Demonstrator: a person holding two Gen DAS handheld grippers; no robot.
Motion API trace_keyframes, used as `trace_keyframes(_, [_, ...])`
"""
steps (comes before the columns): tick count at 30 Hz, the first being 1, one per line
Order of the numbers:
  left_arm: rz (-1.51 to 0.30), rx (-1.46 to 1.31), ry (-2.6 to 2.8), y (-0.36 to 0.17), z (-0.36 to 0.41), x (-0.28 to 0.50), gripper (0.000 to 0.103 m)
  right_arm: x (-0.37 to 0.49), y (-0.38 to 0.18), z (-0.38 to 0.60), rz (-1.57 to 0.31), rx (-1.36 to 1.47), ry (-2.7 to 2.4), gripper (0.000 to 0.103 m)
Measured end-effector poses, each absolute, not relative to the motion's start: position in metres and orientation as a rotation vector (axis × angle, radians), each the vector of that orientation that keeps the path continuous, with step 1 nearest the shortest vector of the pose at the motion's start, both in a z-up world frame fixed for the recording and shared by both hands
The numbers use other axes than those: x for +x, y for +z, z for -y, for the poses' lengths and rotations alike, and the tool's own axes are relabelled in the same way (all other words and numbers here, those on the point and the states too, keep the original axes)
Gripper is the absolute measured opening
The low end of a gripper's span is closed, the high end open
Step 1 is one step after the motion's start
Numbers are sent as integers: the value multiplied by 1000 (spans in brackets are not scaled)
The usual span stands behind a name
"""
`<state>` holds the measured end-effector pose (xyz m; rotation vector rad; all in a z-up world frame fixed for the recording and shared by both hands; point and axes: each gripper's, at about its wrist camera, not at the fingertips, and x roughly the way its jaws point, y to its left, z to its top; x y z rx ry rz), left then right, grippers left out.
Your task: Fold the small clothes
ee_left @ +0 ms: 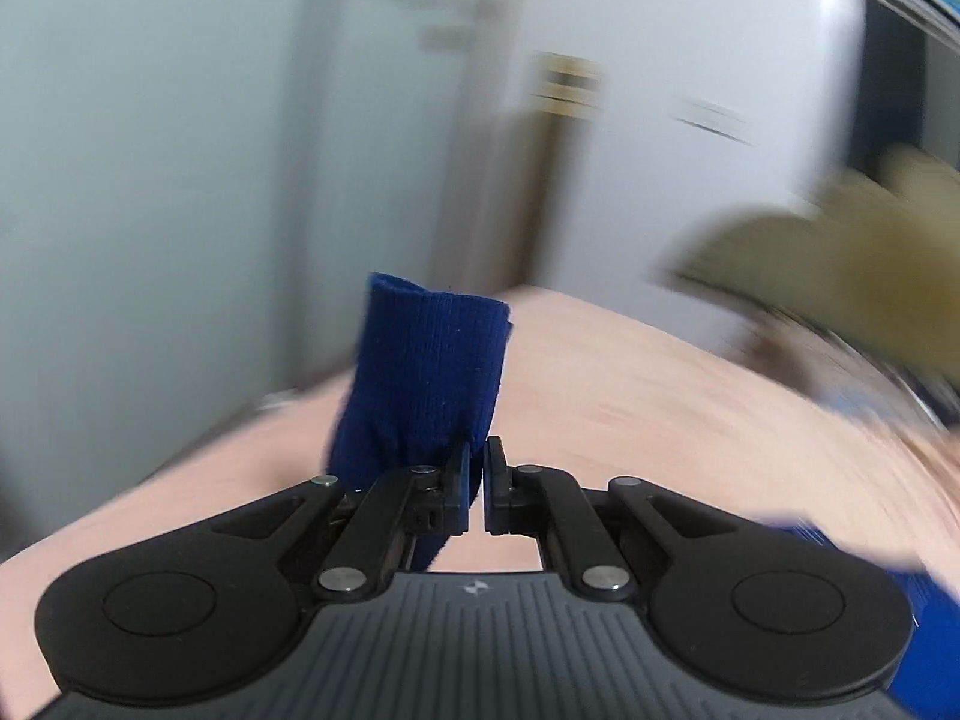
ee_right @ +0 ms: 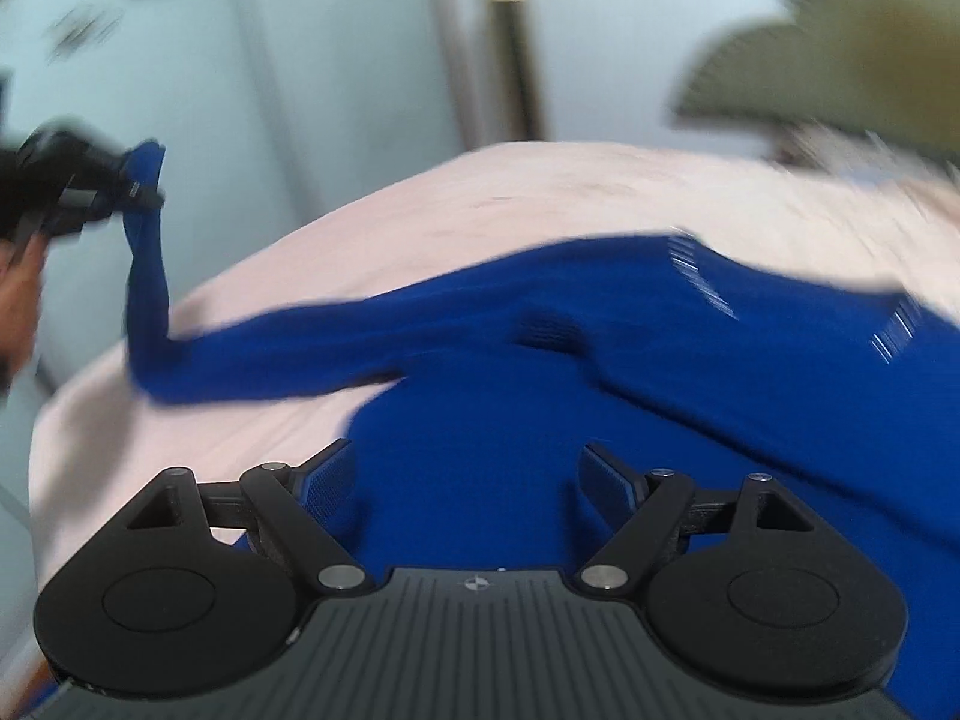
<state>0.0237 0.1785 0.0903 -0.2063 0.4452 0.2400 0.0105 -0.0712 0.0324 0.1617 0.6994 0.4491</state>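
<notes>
A dark blue knit garment (ee_right: 630, 372) lies spread on a pale pink surface (ee_right: 480, 198). My left gripper (ee_left: 477, 468) is shut on the cuff of its long sleeve (ee_left: 429, 372), which stands up above the fingers. In the right wrist view the left gripper (ee_right: 141, 192) holds that sleeve end (ee_right: 147, 252) lifted at the far left, and the sleeve trails down to the body. My right gripper (ee_right: 465, 480) is open and empty, low over the garment's body. Both views are blurred.
An olive-tan cloth heap (ee_right: 840, 60) lies at the far right of the pink surface; it also shows in the left wrist view (ee_left: 840, 276). Pale cabinet doors (ee_right: 330, 60) and a dark vertical post (ee_right: 510, 60) stand behind the surface.
</notes>
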Motion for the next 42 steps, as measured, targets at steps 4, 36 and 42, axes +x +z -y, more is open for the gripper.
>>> trace_keyframes(4, [-555,-39,-142,69,-104,39,5,20,30,125,-689,323,300,84])
trace_keyframes(36, [-691,103,46,10,-107,21,83,139,54,45,-827,466,584,12])
trace_keyframes(42, [-688,129,170,5,-102,51,83,135,105,74,-654,409,515,12])
